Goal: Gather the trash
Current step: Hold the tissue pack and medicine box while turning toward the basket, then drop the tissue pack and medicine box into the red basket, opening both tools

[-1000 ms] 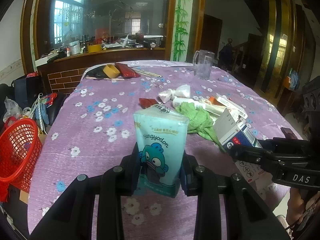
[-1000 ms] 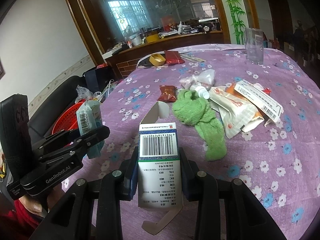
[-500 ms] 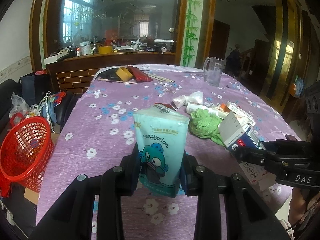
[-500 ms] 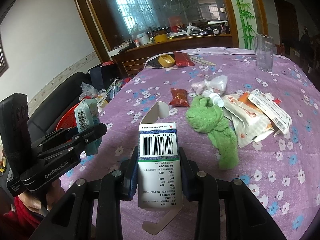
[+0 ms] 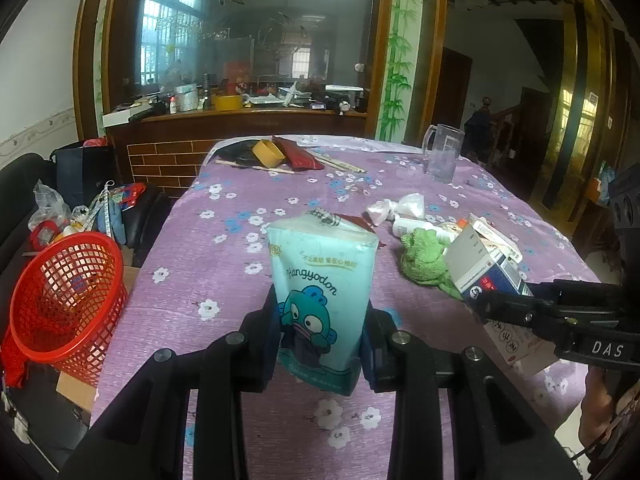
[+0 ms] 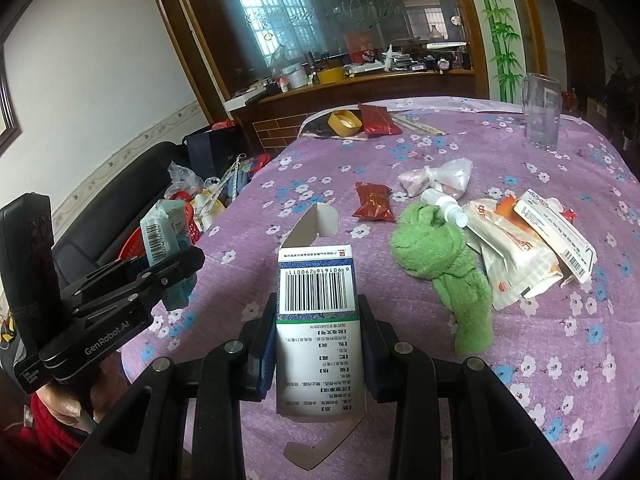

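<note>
trash is in both grippers at once, held up over the purple flowered tablecloth (image 5: 224,280). going left to right: the red plastic mesh basket (image 5: 64,296) sits off the table's left edge, mouth tilted toward the table, and looks like the drop spot. the left gripper (image 5: 320,336) is clamped on a pale teal soft tissue pack with a cartoon fish (image 5: 320,300); to do this step well i would swing it out over the basket rim and part the jaws only once the pack is above the opening, since a soft pack may cling to a pad or catch the tilted rim. the pack looks crumpled at the top, torn open, upright between the pads. the right gripper (image 6: 320,344) is clamped on a white and blue cardboard medicine box with a barcode (image 6: 318,320), both end flaps hanging open, light and easily crushed. it has farther to travel, so i judge it should follow the left, not cross it. more litter lies further right: a green knitted cloth (image 6: 440,256), a red foil wrapper (image 6: 372,202), white and orange packets (image 6: 516,256).
</note>
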### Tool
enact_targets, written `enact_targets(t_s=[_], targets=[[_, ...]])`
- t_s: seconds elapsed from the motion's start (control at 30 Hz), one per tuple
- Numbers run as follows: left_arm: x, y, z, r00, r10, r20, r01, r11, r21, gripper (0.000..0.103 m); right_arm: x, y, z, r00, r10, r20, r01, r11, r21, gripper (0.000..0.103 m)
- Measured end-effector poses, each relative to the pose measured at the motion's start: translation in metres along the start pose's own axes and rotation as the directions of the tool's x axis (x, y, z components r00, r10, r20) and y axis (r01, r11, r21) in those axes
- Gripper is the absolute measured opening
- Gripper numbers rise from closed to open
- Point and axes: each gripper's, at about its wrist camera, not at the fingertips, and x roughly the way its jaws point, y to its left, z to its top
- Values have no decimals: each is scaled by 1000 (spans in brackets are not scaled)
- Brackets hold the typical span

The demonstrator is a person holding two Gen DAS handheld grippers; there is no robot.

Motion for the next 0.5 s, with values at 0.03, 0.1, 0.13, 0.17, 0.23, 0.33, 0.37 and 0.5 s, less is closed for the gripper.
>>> enact_targets(t_s=[0.03, 0.1, 0.13, 0.17, 0.23, 0.33, 0.37, 0.5], targets=[[0, 1, 0, 1000, 1, 0, -1, 1000, -1, 32, 1, 0, 1, 1000, 2, -1, -2, 1000, 0, 38], [-1, 4, 0, 1000, 3, 0, -3, 1000, -5, 32, 3, 2, 4, 1000, 7, -6, -7, 1000, 0, 38], [-2, 5, 1, 1000, 3, 0, -3, 1000, -8, 32, 3, 3, 4, 1000, 8, -8, -8, 1000, -2, 38], [-2, 8, 1, 1000, 4, 1, -4, 1000, -13, 32, 5, 4, 5, 1000, 8, -9, -8, 1000, -5, 38], [-4, 13, 2, 1000, 11, 5, -11, 1000, -21, 32, 7, 7, 8, 1000, 10, -13, -10, 1000, -10, 38], [-8, 24, 4, 1000, 26, 10, -26, 999, -39, 32, 12, 12, 12, 999, 24, -22, -25, 999, -20, 38], [-11, 29, 5, 999, 34, 14, -34, 998, -45, 32, 14, 14, 14, 999, 29, -25, -30, 999, -24, 38], [-20, 51, 7, 997, 72, 29, -69, 995, -78, 32, 24, 25, 22, 997, 56, -45, -57, 998, -35, 38]])
